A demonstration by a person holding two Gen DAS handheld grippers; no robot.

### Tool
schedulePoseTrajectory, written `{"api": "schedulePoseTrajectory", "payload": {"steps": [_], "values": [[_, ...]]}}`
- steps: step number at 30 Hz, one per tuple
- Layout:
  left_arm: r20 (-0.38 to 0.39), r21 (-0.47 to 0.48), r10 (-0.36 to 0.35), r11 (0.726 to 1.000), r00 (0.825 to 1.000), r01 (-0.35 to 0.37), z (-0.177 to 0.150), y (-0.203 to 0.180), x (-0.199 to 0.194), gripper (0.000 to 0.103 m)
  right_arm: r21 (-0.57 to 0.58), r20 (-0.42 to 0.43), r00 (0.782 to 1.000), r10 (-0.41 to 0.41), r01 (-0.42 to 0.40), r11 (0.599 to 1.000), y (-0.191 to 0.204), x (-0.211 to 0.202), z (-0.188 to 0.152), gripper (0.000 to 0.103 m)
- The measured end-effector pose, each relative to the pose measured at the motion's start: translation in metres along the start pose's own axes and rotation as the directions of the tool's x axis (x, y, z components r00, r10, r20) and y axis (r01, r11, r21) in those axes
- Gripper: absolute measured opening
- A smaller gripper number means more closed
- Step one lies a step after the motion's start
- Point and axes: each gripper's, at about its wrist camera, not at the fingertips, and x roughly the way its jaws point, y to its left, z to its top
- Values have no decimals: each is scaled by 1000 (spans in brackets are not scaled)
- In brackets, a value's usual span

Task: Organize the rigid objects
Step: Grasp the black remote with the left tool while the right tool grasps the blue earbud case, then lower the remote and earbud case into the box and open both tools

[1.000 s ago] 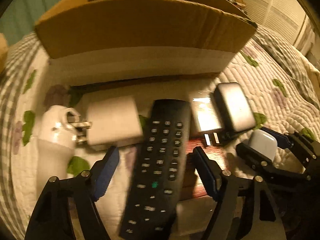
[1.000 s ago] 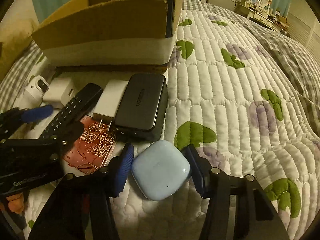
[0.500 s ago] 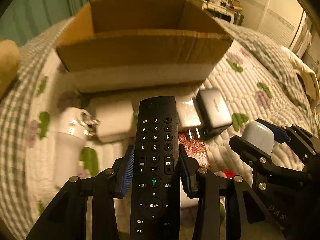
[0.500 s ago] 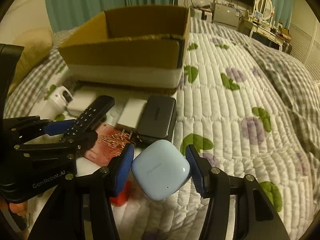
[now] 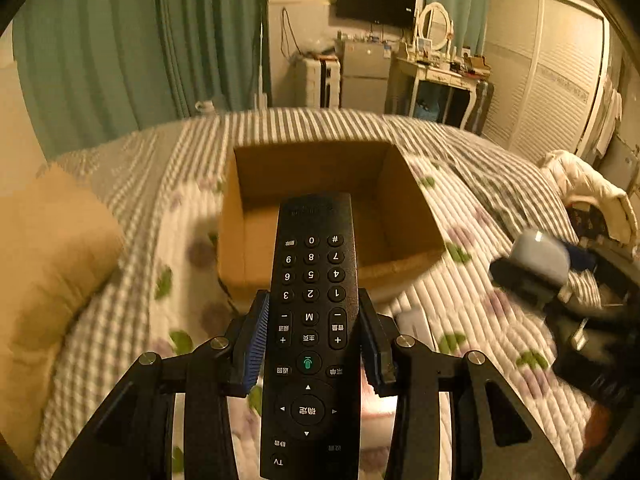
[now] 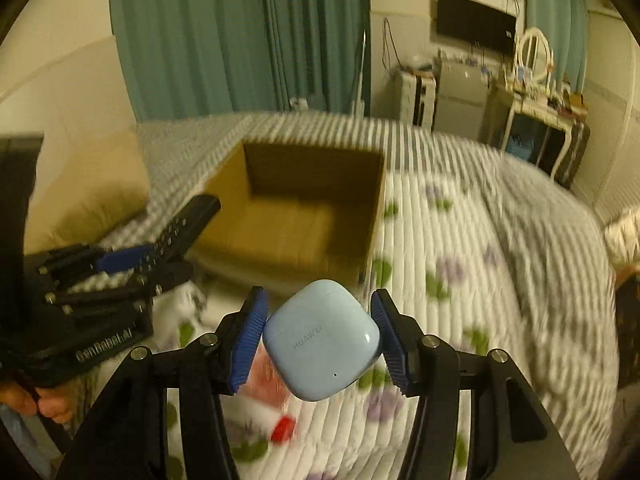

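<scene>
My left gripper (image 5: 312, 328) is shut on a black remote control (image 5: 312, 304), held in the air with its far end over the near wall of an open cardboard box (image 5: 404, 208). My right gripper (image 6: 318, 328) is shut on a pale blue earbud case (image 6: 320, 340), held above the quilt in front of the same box (image 6: 376, 216). The box looks empty inside. The left gripper with the remote also shows in the right wrist view (image 6: 132, 264), at the box's left side. The right gripper with the case shows blurred in the left wrist view (image 5: 540, 264).
The box sits on a quilted bed (image 6: 460, 280) with a yellow pillow (image 5: 48, 264) to its left. Small items lie blurred on the quilt below the grippers, among them something red (image 6: 284, 428). Green curtains, a dresser and a wardrobe stand beyond the bed.
Both grippers closed on their objects and lifted them off the quilt. They have risen and moved toward the box, so its inside now shows.
</scene>
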Motion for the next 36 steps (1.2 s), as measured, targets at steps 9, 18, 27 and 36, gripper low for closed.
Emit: {"api": "schedulePoseTrajectory", "payload": {"steps": [9, 18, 27, 36], "values": [[17, 10, 100, 995, 995, -101, 57, 17, 50, 41, -11, 67, 997, 43, -42, 999, 1, 36, 97, 54], [-50, 19, 95, 995, 994, -95, 69, 23, 130, 41, 5, -18, 1000, 26, -26, 1000, -15, 139, 120, 54], [-69, 44, 100, 994, 993, -97, 61, 20, 160, 42, 31, -64, 998, 29, -27, 999, -38, 190, 104, 54], [-17, 28, 91, 996, 996, -90, 57, 14, 108, 73, 68, 8, 1000, -13, 12, 998, -47, 144, 113, 79]]}}
